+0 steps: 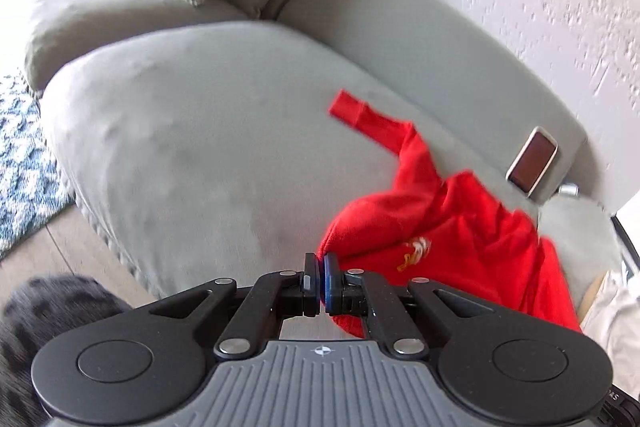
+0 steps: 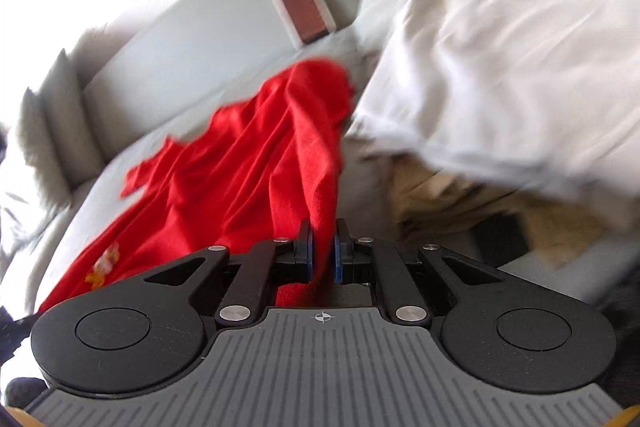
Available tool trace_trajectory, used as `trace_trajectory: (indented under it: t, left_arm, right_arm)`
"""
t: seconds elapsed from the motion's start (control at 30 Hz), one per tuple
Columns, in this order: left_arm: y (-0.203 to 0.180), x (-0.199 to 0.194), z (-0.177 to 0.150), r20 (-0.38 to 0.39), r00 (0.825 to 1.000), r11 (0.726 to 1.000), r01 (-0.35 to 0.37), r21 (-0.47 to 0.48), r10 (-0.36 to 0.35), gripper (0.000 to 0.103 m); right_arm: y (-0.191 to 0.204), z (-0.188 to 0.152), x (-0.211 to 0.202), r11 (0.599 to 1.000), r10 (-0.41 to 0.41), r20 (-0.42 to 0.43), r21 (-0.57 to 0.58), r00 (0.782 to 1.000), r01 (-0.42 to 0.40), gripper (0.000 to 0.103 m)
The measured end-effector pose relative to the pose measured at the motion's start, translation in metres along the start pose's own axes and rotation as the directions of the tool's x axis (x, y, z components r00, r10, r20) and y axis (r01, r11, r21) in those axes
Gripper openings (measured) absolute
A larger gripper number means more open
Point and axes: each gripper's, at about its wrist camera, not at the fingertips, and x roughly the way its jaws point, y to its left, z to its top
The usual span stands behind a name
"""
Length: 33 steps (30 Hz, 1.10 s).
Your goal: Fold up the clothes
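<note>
Red shirt stretched between both grippers' jaws.

left gripper: black linkage arms; silver round screws; grey ribbed plate with small crosshair mark; two round black discs; blue pad on one finger | right gripper: same black arms, silver screws, grey ribbed plate, crosshair; blue pads on both fingers

a bright red long-sleeved fabric garment lies rumpled and unfolded on a pale grey-green couch seat cushion, one sleeve stretched out flat away from its bunched body, a small yellow-and-white emblem showing on the cloth; two edges are lifted and pinched.
</note>
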Motion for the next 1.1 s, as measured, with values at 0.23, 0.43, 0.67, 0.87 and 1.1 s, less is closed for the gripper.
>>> trace_trajectory:
  t: [0.23, 0.43, 0.67, 0.87, 1.1]
  left_arm:
    - [0.004, -0.014, -0.001, -0.027, 0.996, 0.995, 0.083, -0.050, -0.084, 0.002]
    - [0.012, 0.006, -0.033, -0.153, 0.983, 0.993, 0.085, -0.083, -0.097, 0.001]
    - [0.008, 0.012, -0.033, -0.164, 0.982, 0.995, 0.085, -0.054, -0.093, 0.001]
    - [0.008, 0.007, -0.034, -0.158, 0.983, 0.994, 0.086, -0.067, -0.095, 0.001]
    - [0.007, 0.008, -0.034, -0.165, 0.982, 0.995, 0.078, -0.067, -0.088, 0.001]
  right_arm:
    - [0.013, 0.051, -0.051, 0.998, -0.036, 0.212, -0.046, 0.977, 0.047, 0.006]
    - [-0.003, 0.067, -0.068, 0.988, -0.120, 0.108, -0.081, 0.987, 0.130, 0.021]
    - [-0.031, 0.034, -0.094, 0.985, -0.171, -0.012, 0.008, 0.985, 0.171, 0.043]
    - [-0.005, 0.021, -0.087, 0.999, 0.005, -0.107, 0.049, 0.994, 0.000, 0.045]
    - [-0.007, 0.005, -0.062, 0.981, 0.065, -0.225, 0.191, 0.972, -0.021, 0.062]
